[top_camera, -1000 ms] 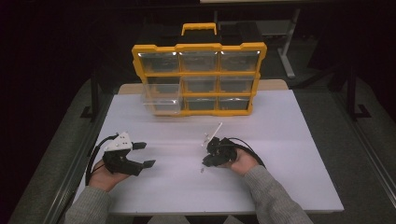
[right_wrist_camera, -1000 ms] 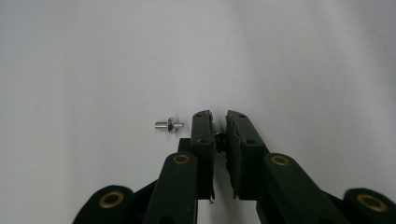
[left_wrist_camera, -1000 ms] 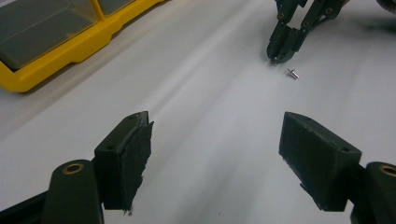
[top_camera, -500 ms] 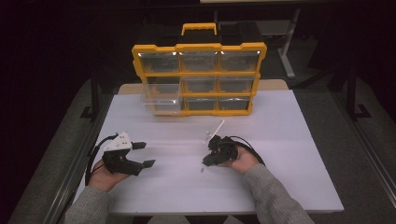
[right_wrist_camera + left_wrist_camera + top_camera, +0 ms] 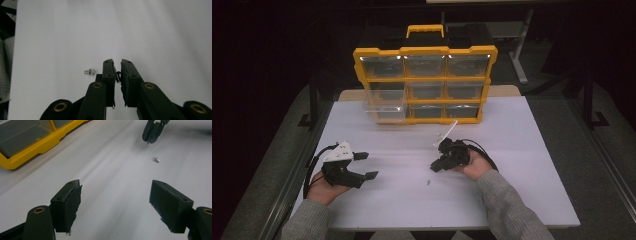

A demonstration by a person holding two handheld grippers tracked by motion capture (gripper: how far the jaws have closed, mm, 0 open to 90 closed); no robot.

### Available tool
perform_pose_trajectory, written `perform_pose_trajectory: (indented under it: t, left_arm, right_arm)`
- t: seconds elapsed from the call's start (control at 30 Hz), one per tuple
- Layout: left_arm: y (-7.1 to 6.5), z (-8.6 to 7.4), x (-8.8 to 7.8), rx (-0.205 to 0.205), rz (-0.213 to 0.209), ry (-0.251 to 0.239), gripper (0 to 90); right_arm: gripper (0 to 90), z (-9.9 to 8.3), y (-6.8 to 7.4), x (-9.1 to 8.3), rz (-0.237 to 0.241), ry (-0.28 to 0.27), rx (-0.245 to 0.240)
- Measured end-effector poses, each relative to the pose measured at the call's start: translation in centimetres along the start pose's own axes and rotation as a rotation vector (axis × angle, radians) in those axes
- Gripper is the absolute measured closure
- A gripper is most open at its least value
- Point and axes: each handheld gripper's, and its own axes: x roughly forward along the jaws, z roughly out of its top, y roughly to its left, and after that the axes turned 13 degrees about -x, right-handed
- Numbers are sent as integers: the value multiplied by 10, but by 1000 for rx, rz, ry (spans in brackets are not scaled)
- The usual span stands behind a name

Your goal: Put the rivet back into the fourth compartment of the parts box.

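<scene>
Beside right tool (image 5: 117, 65), screw (image 5: 90, 72) sideways

No text, label, brand, number or sign can be read anywhere, neither on the yellow drawer organizer (image 5: 425, 82) nor on the white counter (image 5: 522, 165).

Yellow organizer (image 5: 425, 85), silver screw (image 5: 89, 72)

A white worktop (image 5: 522, 165) stands in a dark room, lit from above while everything around it falls into near black. A pale wooden edge (image 5: 507, 91) shows along the worktop's far side. Grey floor (image 5: 597, 165) lies to either side of the worktop. Beyond the worktop's far right corner, a light metal stand leg (image 5: 518, 55) rises into shadow.
</scene>
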Motion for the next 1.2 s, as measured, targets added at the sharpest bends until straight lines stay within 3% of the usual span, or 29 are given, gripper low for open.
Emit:
perform_pose_trajectory:
  t: [0.77, 1.2]
  left_arm:
    - [1, 0, -2, -2, -1, -9, 244]
    - [1, 0, -1, -10, -2, -10, 237]
  right_arm:
    - [805, 37, -34, -39, -31, -26, -3]
    - [805, 63, -46, -74, -73, -44, -23]
